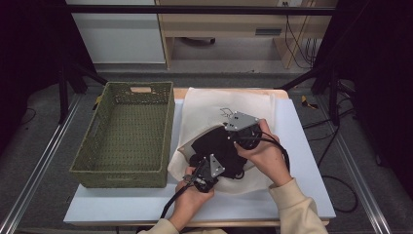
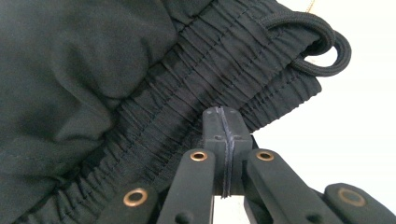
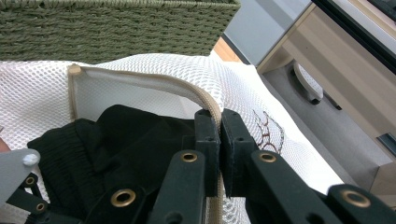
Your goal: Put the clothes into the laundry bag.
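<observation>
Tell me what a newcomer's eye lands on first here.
The black garment draws the eye, bunched half inside the white mesh bag at the table's middle. The left tool is clamped on its elastic waistband, while the right tool pinches the bag's beige-trimmed opening. Left of them stands a green woven basket.
</observation>
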{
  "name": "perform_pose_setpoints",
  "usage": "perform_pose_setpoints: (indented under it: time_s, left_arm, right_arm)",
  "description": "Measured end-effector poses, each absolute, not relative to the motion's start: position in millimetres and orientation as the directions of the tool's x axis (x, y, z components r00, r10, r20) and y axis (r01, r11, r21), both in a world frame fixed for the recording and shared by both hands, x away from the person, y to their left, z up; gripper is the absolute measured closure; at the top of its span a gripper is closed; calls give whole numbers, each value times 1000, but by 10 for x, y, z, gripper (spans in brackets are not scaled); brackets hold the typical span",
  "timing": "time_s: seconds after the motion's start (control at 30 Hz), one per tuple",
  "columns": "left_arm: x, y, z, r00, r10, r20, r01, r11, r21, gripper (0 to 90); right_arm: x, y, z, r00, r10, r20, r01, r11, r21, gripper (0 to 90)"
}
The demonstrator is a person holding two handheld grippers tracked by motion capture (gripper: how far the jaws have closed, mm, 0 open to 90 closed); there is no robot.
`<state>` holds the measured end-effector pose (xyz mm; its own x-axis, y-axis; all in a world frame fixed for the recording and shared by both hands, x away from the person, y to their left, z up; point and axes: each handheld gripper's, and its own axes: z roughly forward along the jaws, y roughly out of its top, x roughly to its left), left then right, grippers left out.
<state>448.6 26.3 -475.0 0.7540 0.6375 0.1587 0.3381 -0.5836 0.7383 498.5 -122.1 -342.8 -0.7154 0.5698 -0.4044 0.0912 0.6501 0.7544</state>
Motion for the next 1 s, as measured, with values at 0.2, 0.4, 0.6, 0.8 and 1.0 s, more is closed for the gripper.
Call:
perform_pose_setpoints:
  time_s: [0.2, 0.4, 0.6, 0.8, 1.0]
  left_arm:
    - [4511, 262, -4751, 754, 636, 162, 339, -588, 734, 900]
    - [4534, 249, -4756, 752, 637, 168, 334, -589, 736, 900]
    - [4577, 239, -4757, 751, 640, 162, 341, -586, 735, 900]
    - [4647, 223, -4742, 749, 648, 136, 354, -566, 744, 900]
    - [4705, 185, -4738, 751, 645, 140, 353, -571, 741, 900]
  right_arm:
    - [4983, -1229, -3421, -715, 571, -404, 91, 649, 756, 871]
    - [4978, -1211, -3432, -721, 562, -405, 90, 656, 750, 871]
    - [4980, -1210, -3435, -723, 562, -403, 91, 655, 750, 871]
    - [4979, -1227, -3429, -725, 563, -396, 95, 651, 753, 871]
    - [4983, -1232, -3424, -725, 565, -394, 95, 649, 755, 871]
